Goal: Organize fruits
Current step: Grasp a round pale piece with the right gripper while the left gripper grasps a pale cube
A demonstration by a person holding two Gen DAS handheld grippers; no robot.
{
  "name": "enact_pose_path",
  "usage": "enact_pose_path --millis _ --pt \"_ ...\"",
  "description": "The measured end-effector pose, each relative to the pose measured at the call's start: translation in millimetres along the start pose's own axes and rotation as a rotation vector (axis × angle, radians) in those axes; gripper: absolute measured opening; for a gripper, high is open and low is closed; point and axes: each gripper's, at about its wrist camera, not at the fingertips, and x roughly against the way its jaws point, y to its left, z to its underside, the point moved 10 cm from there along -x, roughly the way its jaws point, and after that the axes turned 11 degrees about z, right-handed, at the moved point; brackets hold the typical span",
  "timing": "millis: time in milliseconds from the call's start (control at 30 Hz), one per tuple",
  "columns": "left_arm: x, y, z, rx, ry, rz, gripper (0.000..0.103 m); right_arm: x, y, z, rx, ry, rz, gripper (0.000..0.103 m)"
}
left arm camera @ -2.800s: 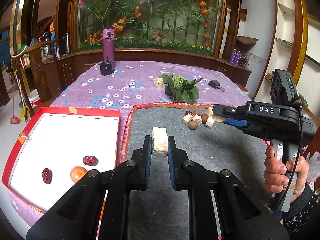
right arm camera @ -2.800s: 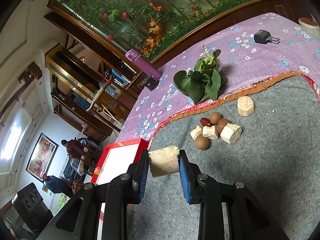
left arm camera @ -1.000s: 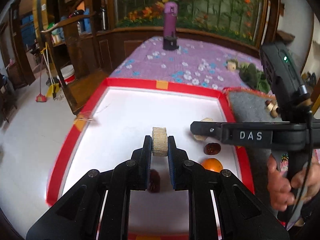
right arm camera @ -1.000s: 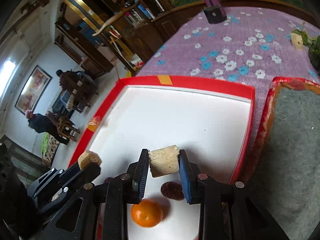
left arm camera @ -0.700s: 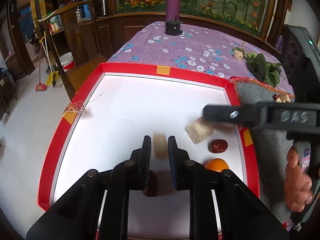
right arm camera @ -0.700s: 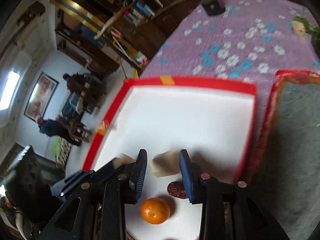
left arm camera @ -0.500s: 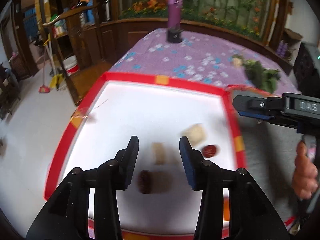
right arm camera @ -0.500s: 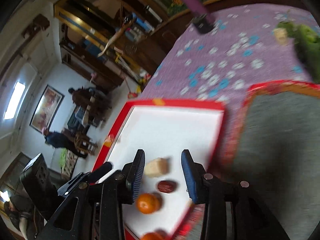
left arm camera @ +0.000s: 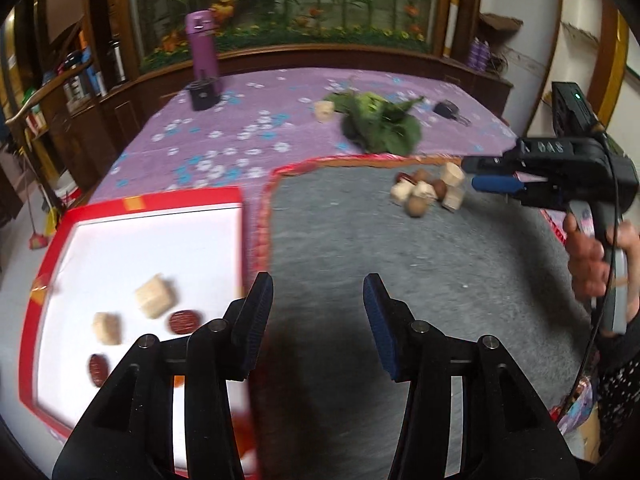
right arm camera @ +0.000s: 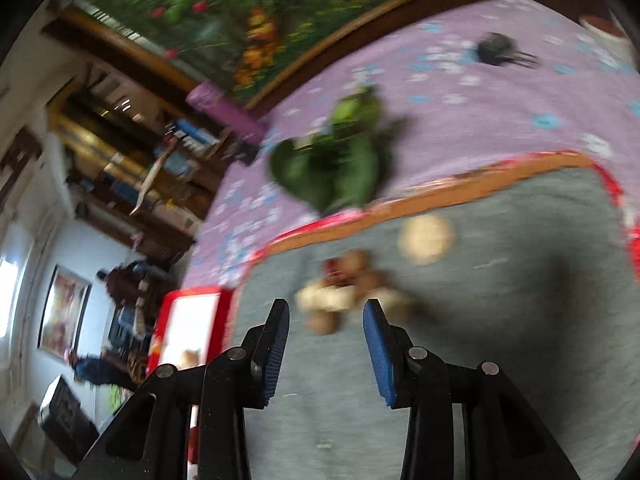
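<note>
Tabletop (left arm camera: 248,136) under a purple flowered cloth carries one grey felt mat (left arm camera: 460,280) with a red-orange border and, just beside its left edge, one red-rimmed white tray (left arm camera: 152,204). Both grippers hang over the mat with nothing between their fingers: the left gripper (left arm camera: 318,314) is spread wide near the tray's right rim, and the right gripper (right arm camera: 325,340), also spread, faces the loose pile (left arm camera: 428,194) at the mat's far side. One leafy green bunch (left arm camera: 380,124) lies on the cloth beyond the mat, and one purple flask (left arm camera: 203,50) stands at the far left. Inside the tray lie two pale sugarcane chunks (left arm camera: 155,296), two dark red dates (left arm camera: 183,322) and one orange, mostly hidden behind the left gripper. The pile holds roughly four pale chunks, three brown round fruits and one red date, touching one another; blur makes the count uncertain.
</note>
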Motion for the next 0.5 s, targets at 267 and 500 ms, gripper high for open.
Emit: enact_pose_path --millis 267,500 --pt "-26.8 -49.1 -16.8 -0.066 0.043 0.019 0.047 -12.0 -46.8 -43.2 -0.119 0.021 0.077 0.038" --pt "-58.8 -95.8 -31.1 -0.149 0.067 0.080 0.047 -32.0 -51.0 -35.1 -0.049 0.071 0.088 0.038"
